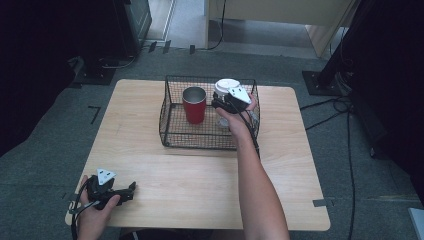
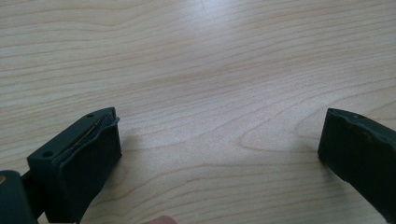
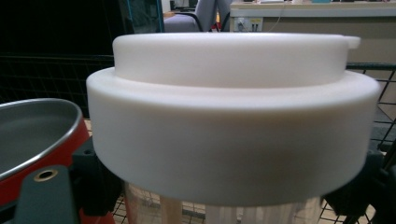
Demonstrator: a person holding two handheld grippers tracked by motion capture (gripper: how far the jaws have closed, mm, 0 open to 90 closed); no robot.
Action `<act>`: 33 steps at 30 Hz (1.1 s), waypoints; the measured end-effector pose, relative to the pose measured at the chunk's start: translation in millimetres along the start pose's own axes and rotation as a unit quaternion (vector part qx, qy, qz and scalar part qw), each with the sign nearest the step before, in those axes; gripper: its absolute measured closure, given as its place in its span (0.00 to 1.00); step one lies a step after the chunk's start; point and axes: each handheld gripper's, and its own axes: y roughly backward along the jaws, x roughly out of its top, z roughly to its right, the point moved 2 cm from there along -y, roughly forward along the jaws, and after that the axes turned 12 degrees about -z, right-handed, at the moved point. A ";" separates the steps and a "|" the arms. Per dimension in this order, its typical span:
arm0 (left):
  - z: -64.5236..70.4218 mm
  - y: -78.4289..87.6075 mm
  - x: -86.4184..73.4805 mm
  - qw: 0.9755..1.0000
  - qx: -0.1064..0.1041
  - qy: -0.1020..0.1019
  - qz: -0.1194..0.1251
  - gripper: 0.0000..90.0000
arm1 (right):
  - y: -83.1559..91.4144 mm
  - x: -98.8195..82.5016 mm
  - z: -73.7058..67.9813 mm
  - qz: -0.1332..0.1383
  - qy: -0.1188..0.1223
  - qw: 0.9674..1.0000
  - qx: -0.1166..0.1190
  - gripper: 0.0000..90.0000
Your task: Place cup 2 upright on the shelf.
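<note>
A clear cup with a white lid [image 1: 226, 85] [image 3: 233, 116] stands in the right part of a black wire basket [image 1: 168, 125]. My right gripper [image 1: 222, 103] [image 3: 224, 205] reaches into the basket from the near side, and its black jaws press on the cup's clear wall just below the lid, one at each side. A red cup with a metal inside [image 1: 194, 105] [image 3: 37, 135] stands upright to the left of it in the same basket. My left gripper [image 1: 131, 189] [image 2: 219, 149] rests low over the table's near left corner, jaws wide apart with only bare wood between them.
The light wooden table [image 1: 200, 175] has the basket at its far middle. Cables [image 1: 345, 115] trail over the grey floor to the right, and dark stands sit beyond the table's far corners.
</note>
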 end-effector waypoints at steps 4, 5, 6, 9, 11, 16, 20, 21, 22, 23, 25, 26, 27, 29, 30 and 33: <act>0.0 0.0 0.0 1.000 0.000 0.000 0.000 0.00 | 4.0 0.2 -0.9 -0.023 0.004 1.000 0.002 0.18; 0.0 0.0 0.0 1.000 0.000 0.000 0.000 0.00 | 5.6 1.0 -0.9 -0.033 0.001 0.999 0.002 0.18; 0.0 0.0 0.0 1.000 0.000 0.000 0.000 0.00 | 7.0 1.6 -0.4 -0.042 -0.003 0.999 0.003 0.18; 0.0 0.0 0.0 1.000 0.000 0.000 0.000 0.00 | 10.2 2.0 1.9 -0.063 -0.005 0.998 0.009 0.17; 0.0 0.0 0.0 1.000 0.000 0.000 0.000 0.00 | 11.1 1.7 3.2 -0.071 -0.009 0.997 0.012 0.17; 0.0 0.0 0.0 1.000 0.000 0.000 0.000 0.00 | 9.3 -5.8 0.3 -0.109 -0.003 0.994 0.017 0.13; 0.0 0.0 0.0 1.000 0.000 0.000 0.000 0.00 | 8.2 -9.4 -0.2 -0.126 -0.012 0.992 0.010 0.07; 0.0 0.0 0.0 1.000 0.000 0.000 0.000 0.00 | 8.6 -9.0 -0.3 -0.124 -0.010 0.992 0.011 0.05; 0.0 0.0 0.0 1.000 0.000 0.000 0.000 0.00 | 9.3 -8.5 -0.9 -0.123 -0.011 0.992 0.011 0.03; 0.0 0.0 0.0 1.000 0.000 0.000 0.000 0.00 | 10.2 -7.7 -1.4 -0.120 -0.011 0.993 0.013 0.02; 0.0 0.0 0.0 1.000 0.000 0.000 0.000 0.00 | 11.4 -7.3 -2.5 -0.116 0.000 0.993 0.015 0.00; 0.0 0.0 0.0 1.000 0.000 0.000 0.000 0.00 | 11.7 -7.3 -2.8 -0.117 0.001 0.993 0.018 0.00; 0.0 0.0 0.0 1.000 0.000 0.000 0.000 0.00 | 12.0 -7.0 -2.5 -0.115 0.002 0.993 0.019 0.00; 0.0 0.0 0.0 1.000 0.000 0.000 0.000 0.00 | 13.4 -4.9 -1.5 -0.108 -0.002 0.994 0.018 0.00; 0.0 0.0 0.0 1.000 0.000 0.000 0.000 0.00 | 14.3 -3.6 -0.7 -0.103 -0.003 0.994 0.019 0.00; 0.0 0.0 0.0 1.000 0.000 0.000 0.000 0.00 | 16.3 -0.7 -1.1 -0.103 0.008 0.994 0.020 0.00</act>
